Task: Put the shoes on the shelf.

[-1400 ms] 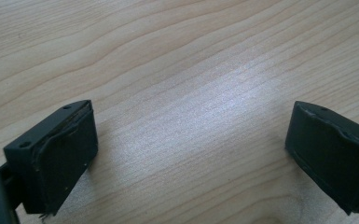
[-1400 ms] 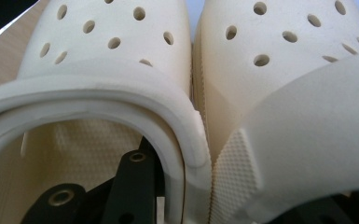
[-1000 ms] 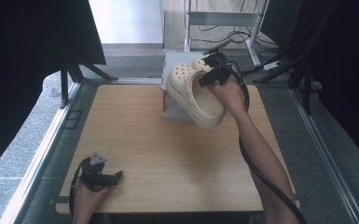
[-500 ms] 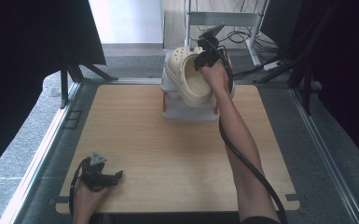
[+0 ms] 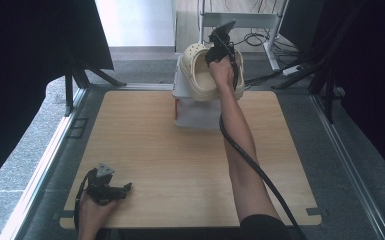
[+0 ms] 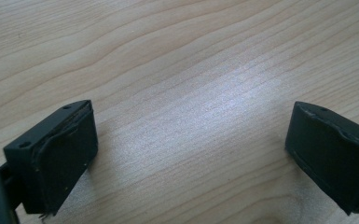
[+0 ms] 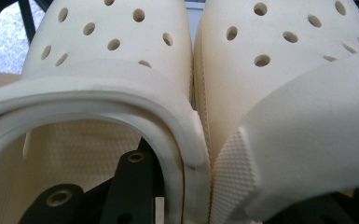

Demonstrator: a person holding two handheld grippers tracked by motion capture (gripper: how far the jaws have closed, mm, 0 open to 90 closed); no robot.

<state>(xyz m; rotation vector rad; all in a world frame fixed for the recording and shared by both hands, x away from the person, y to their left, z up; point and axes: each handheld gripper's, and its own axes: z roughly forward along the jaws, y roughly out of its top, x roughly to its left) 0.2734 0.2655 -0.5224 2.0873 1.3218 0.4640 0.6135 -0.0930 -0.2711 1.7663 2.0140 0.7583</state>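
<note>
With your right gripper (image 5: 219, 46) fingers pinching both clogs (image 7: 186, 93) together, lower them squarely into the box (image 5: 190, 102) beneath; left gripper (image 6: 191, 154) fingers rest wide open, empty.

Black grippers (image 5: 111, 188) with screwed jaws and a trailing black cable (image 5: 252, 165) are being shown; a dark sleeve (image 5: 261, 226) is being worn.

No text, label, brand, number or sign can be read anywhere, neither on the cream clogs (image 7: 270, 93) nor on the white box (image 5: 195, 112).
</note>
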